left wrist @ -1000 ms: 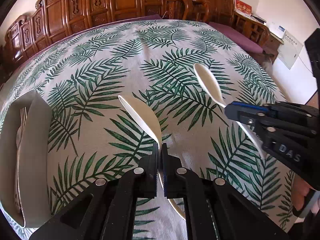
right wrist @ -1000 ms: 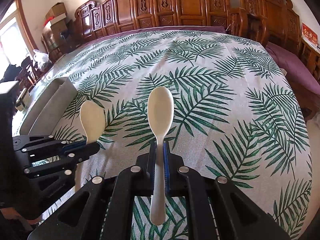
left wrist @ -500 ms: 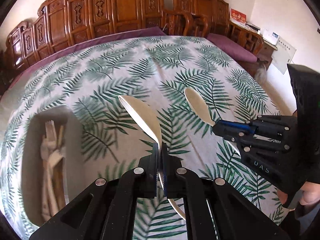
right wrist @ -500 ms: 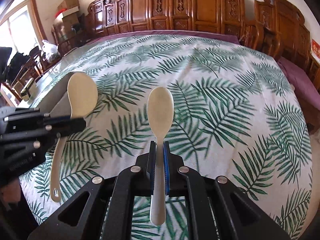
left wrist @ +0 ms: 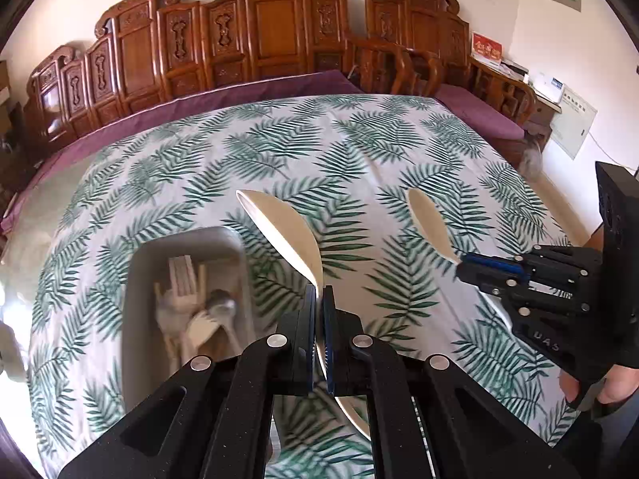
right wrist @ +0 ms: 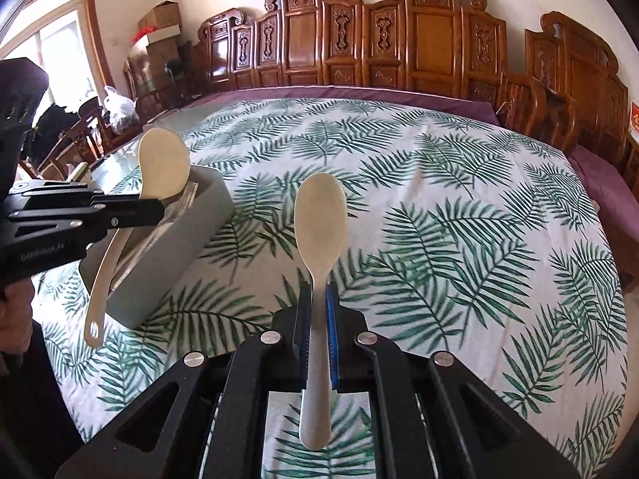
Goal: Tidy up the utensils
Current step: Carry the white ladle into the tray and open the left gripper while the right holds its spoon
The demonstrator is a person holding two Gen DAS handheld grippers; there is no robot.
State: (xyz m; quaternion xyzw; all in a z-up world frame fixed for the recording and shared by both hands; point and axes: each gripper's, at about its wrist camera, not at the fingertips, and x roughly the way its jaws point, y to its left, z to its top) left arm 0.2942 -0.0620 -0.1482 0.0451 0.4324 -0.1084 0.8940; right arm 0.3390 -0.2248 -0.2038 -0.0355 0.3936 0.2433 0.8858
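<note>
My left gripper [left wrist: 319, 291] is shut on a white rice spoon [left wrist: 285, 231], held in the air just right of a grey utensil box [left wrist: 135, 311]. The box holds several pale forks and spoons [left wrist: 191, 311]. My right gripper [right wrist: 317, 291] is shut on a second white spoon [right wrist: 320, 219], bowl forward, above the leaf-print tablecloth [right wrist: 439, 199]. In the right wrist view the left gripper [right wrist: 155, 209] holds its spoon [right wrist: 163, 167] over the near end of the box [right wrist: 171, 251]. In the left wrist view the right gripper [left wrist: 463, 267] and its spoon [left wrist: 429, 219] are at the right.
The table [left wrist: 359, 147] carries the palm-leaf cloth over a purple one. Carved wooden chairs [left wrist: 259, 40] ring its far side. Boxes and bags [right wrist: 159, 32] stand far left by a window.
Both grippers have risen and moved left with their spoons. The left spoon has come from the middle of the cloth to the box, whose inside now shows.
</note>
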